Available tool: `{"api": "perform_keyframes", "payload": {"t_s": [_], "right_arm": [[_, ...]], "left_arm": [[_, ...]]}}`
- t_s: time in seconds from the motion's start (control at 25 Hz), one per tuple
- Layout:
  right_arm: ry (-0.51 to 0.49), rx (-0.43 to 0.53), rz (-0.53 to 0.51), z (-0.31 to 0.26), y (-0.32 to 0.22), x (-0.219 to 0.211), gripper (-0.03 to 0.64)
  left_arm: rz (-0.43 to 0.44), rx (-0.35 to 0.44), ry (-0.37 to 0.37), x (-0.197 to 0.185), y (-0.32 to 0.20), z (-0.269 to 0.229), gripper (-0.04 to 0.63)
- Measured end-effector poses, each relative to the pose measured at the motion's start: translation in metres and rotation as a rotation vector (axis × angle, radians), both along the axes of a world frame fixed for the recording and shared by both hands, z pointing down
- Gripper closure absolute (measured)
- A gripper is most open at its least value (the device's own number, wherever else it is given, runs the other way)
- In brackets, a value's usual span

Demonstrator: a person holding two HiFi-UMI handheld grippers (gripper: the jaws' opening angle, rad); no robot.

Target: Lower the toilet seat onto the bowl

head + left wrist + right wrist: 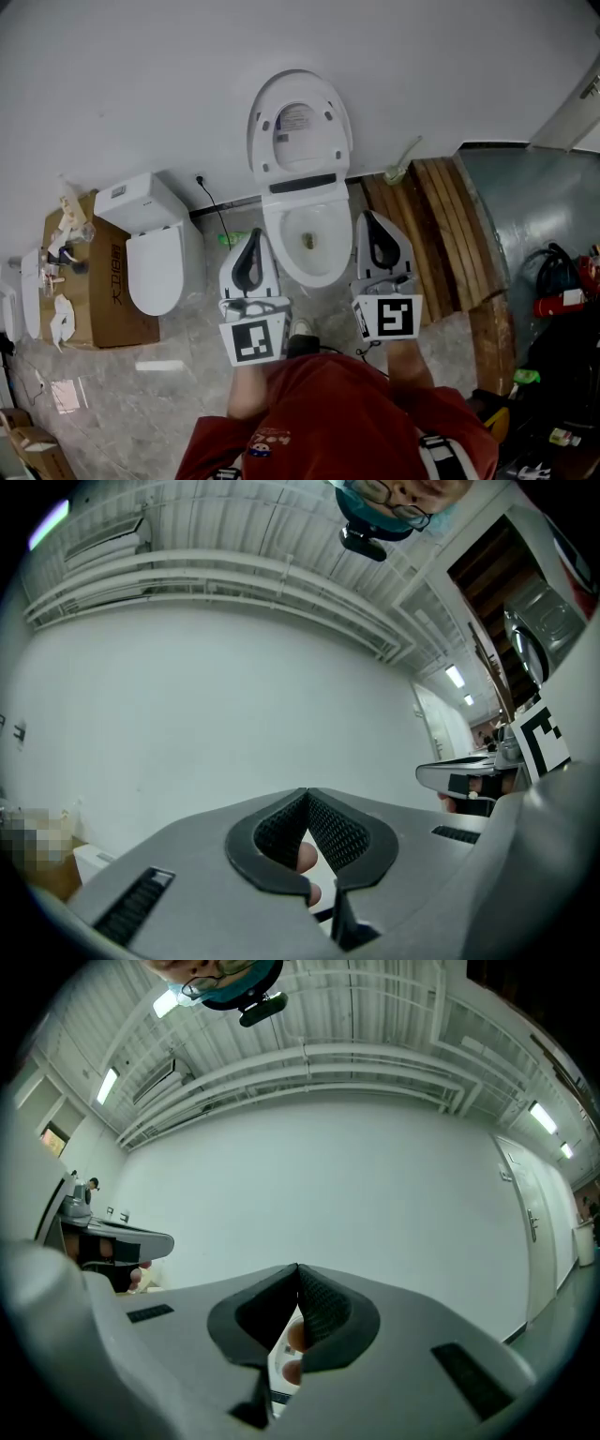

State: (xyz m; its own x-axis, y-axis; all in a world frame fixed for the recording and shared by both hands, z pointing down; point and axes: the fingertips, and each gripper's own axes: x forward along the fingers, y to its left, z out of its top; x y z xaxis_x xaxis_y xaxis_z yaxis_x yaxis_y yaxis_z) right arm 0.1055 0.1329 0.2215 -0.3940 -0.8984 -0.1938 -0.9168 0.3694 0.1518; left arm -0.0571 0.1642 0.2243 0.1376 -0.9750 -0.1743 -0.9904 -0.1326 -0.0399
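White oval plastic toilet seat (298,127) up, tipped back against the plain white wall (112,84), likely with the lid behind it, though hard to separate the two from above. Below it, glossy white ceramic bowl (314,277) uncovered, well apart from the seat's free edge.

Grey hand-held left gripper (254,236) just beside the bowl's left rim, clenched on nothing, ribbed black pads meeting at the tips with only wall beyond. Grey hand-held right gripper (370,221) just beside the bowl's right rim, likewise closed tight and empty. Both aimed toward the wall and apart from the seat, black-and-white marker cubes nearest the red-shirted person (337,422).

Off to the left, a second white toilet (155,253) with its cover down, next to a brown cardboard box (108,300). On the right, brown wooden planks (450,216) lying beside the wall.
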Motion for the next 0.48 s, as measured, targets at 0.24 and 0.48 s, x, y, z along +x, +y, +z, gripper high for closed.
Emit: {"api": "perform_keyframes", "payload": {"t_s": [0.24,0.48], "right_arm": [[0.017,-0.005,0.020,-0.005,-0.026,-0.021,0.603],[0.014,0.019,0.042,-0.013,-0.036,-0.039,0.603]], "left_arm": [[0.017,0.004,0.016,-0.024,-0.027,-0.005,0.583],[0.045,0.019,0.017,-0.040,-0.042,-0.009,0.583]]}}
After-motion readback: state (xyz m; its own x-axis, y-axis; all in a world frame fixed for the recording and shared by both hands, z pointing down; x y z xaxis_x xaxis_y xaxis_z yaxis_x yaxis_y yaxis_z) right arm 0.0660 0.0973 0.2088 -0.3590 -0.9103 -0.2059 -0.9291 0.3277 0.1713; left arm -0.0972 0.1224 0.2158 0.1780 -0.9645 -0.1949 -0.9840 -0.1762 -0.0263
